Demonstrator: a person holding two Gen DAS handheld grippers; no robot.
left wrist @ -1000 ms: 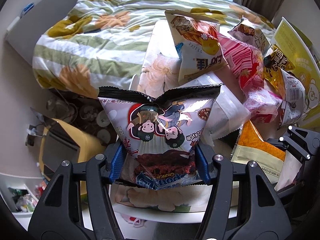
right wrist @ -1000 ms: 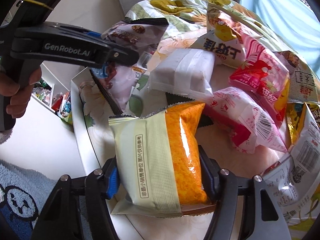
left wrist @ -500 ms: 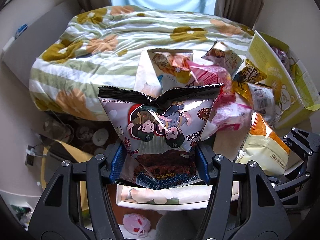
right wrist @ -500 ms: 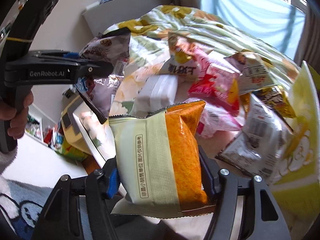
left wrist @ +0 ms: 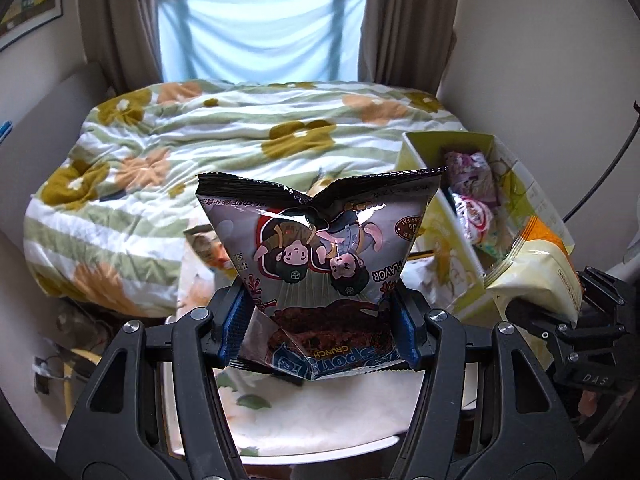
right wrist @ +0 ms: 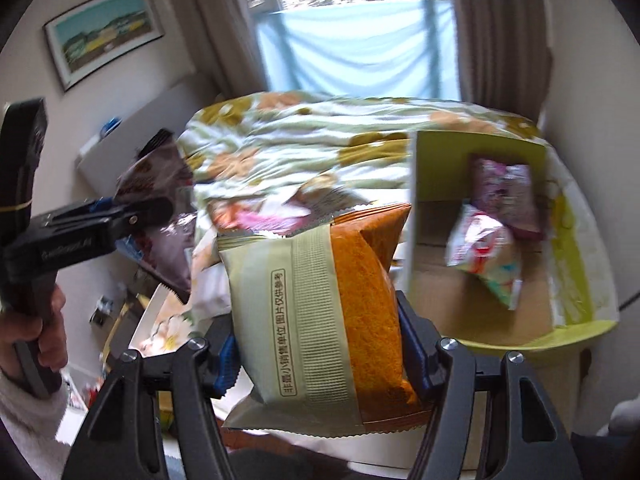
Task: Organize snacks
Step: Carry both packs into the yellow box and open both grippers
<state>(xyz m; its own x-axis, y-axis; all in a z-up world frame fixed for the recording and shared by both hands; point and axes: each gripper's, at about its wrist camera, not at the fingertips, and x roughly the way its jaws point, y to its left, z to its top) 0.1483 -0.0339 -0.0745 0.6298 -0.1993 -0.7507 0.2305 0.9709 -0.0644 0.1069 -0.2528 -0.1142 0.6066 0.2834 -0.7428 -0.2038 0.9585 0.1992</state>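
Note:
My left gripper (left wrist: 322, 326) is shut on a grey-and-black cartoon snack bag (left wrist: 320, 256), held upside down above the table. My right gripper (right wrist: 320, 354) is shut on an orange-and-cream snack pack (right wrist: 320, 300). That pack (left wrist: 536, 268) and the right gripper (left wrist: 576, 320) show at the right of the left wrist view. The left gripper (right wrist: 132, 212) with its grey bag (right wrist: 160, 184) shows at the left of the right wrist view, in a person's hand (right wrist: 36, 332). A yellow-green open box (right wrist: 480, 152) stands to the right with two snack packs (right wrist: 488, 256) inside.
More snack bags (right wrist: 280, 208) lie on the flower-print table (left wrist: 320, 412) behind the held packs. A bed with a floral quilt (left wrist: 200, 148) fills the background under a window (left wrist: 260, 36). The floor at the left holds clutter (left wrist: 76, 320).
Both grippers rose with their bags and tilted up, so the window and bed now fill the views. The yellow-green box has come closer to the right gripper, its inside showing.

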